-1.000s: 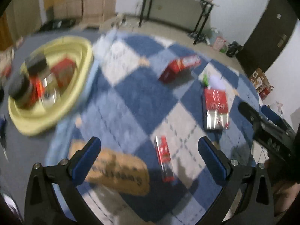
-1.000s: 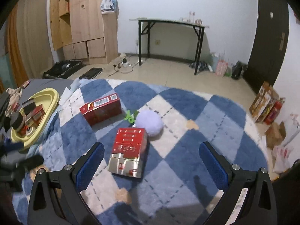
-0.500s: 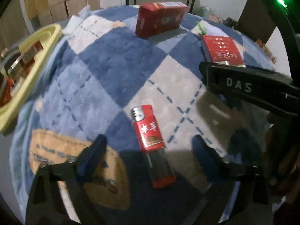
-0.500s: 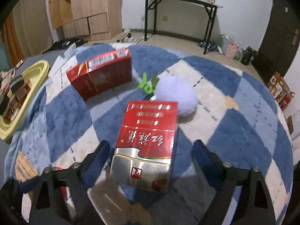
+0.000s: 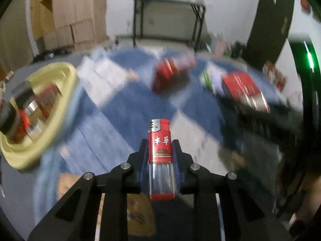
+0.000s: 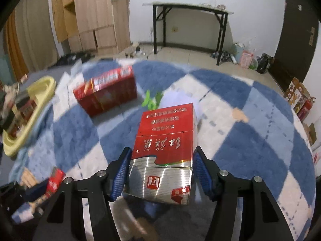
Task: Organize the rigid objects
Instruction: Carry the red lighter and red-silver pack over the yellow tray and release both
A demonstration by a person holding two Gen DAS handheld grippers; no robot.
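My left gripper (image 5: 159,156) is shut on a red lighter (image 5: 160,146) and holds it above the blue and white checked rug (image 5: 120,108). My right gripper (image 6: 161,172) is shut on a red and silver cigarette pack (image 6: 164,146), lifted off the rug. The pack also shows in the left wrist view (image 5: 244,90), and the lighter in the right wrist view (image 6: 55,180). A yellow tray (image 5: 46,120) with several small boxes and jars lies at the left. It also shows in the right wrist view (image 6: 34,110).
A long red carton (image 6: 106,90) lies on the rug ahead, with a green item (image 6: 151,100) beside it. A black folding table (image 6: 190,24) and wooden cabinets (image 6: 94,14) stand at the far wall. Boxes (image 6: 297,96) sit by a dark door.
Both grippers came down over their objects and shut: the left took the lighter, the right took the cigarette pack. Both have lifted off the rug.
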